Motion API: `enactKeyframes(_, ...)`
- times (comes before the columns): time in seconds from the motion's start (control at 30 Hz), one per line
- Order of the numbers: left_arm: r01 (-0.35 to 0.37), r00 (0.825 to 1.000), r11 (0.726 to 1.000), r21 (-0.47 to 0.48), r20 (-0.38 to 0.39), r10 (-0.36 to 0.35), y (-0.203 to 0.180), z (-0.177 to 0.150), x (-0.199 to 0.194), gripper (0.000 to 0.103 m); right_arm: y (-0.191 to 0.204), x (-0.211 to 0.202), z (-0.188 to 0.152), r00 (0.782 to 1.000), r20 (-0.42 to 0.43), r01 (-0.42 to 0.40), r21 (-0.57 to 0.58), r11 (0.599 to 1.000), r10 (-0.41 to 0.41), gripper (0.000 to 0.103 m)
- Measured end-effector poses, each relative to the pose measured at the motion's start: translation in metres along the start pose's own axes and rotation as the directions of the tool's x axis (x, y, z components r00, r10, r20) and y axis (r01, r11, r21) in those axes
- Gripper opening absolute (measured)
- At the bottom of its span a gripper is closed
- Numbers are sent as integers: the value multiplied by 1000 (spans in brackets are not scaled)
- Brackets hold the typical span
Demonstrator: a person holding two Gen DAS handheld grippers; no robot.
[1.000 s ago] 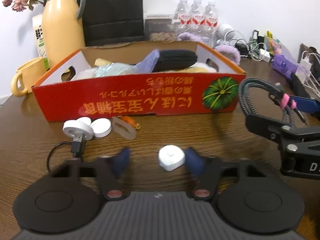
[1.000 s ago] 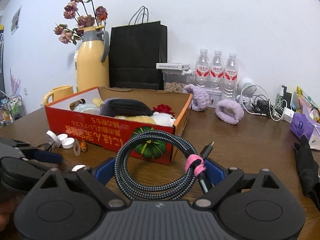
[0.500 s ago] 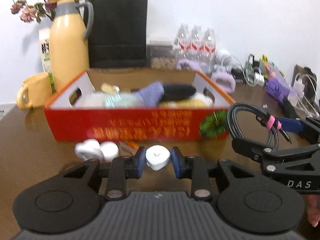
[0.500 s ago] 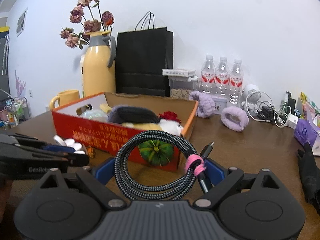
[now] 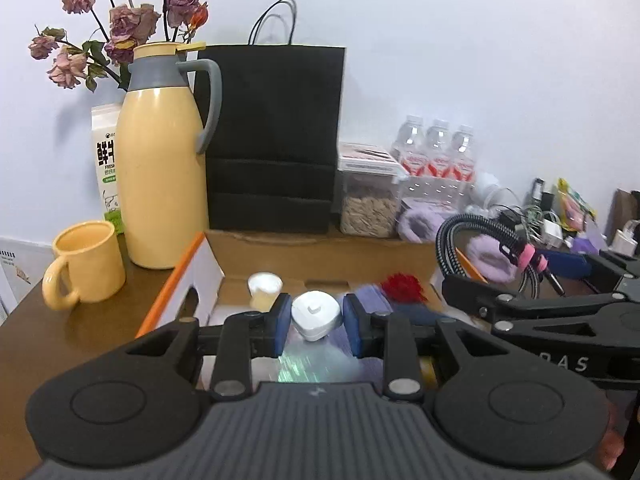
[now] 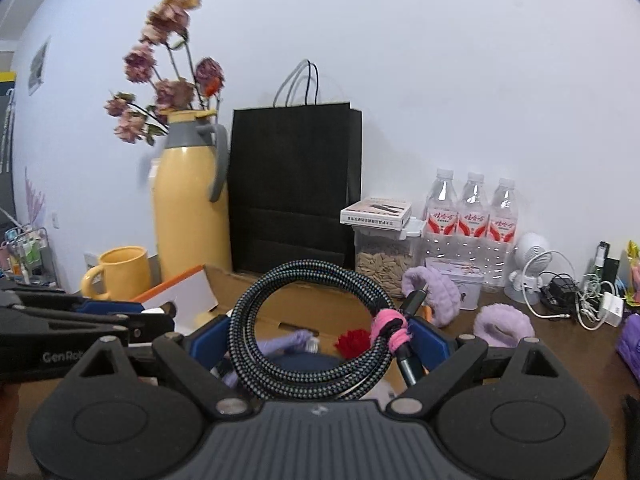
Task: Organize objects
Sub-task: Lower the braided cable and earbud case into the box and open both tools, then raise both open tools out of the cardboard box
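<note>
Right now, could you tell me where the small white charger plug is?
In the left wrist view, the white charger plug is pinched between the left gripper's blue fingers, held above the open cardboard box, left of the coiled cable.

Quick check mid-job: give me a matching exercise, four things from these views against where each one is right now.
Things:
1. small white rounded charger
2. coiled black braided cable with pink tie
3. yellow ceramic mug
4. fuzzy lilac hair ring

Places:
A. on the wooden table, right of the cardboard box
B. between the left tongs, above the box
C. left of the tall yellow thermos jug
D. between the right tongs

Pairs: 1-B, 2-D, 3-C, 4-A
</note>
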State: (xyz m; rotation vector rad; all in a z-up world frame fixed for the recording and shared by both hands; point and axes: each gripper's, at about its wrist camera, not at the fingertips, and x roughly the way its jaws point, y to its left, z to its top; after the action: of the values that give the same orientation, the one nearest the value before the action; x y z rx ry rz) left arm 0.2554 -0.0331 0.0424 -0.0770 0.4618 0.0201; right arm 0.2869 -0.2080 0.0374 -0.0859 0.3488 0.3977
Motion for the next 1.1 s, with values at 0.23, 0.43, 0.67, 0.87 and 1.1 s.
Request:
enactKeyframes(0.23,2,997,999,-44,-72,-5,27,20,59,29,-7,63,7,996,-92,13,50,999,-9,94)
enactKeyframes(0.43,8,996,999,-31,-89,-10,34,18,76,33,-11,88,-6,987,-159,13,42,999,-6,94)
enactKeyframes(0.67,-12,1000,999,-50,-19,11,38,16,68,103,-8,84,-8,987,-161,-15,52,999,23,103)
enactKeyframes(0.87,-27,999,998,-59,-29,25,41,17,67,103,-9,78,-5,990,-139,10,57,998,-2,103)
enactKeyframes(1.1,7,1000,997,-75,1,-6,41,15,55,103,-8,64,-5,996,-90,28,55,998,-23,103)
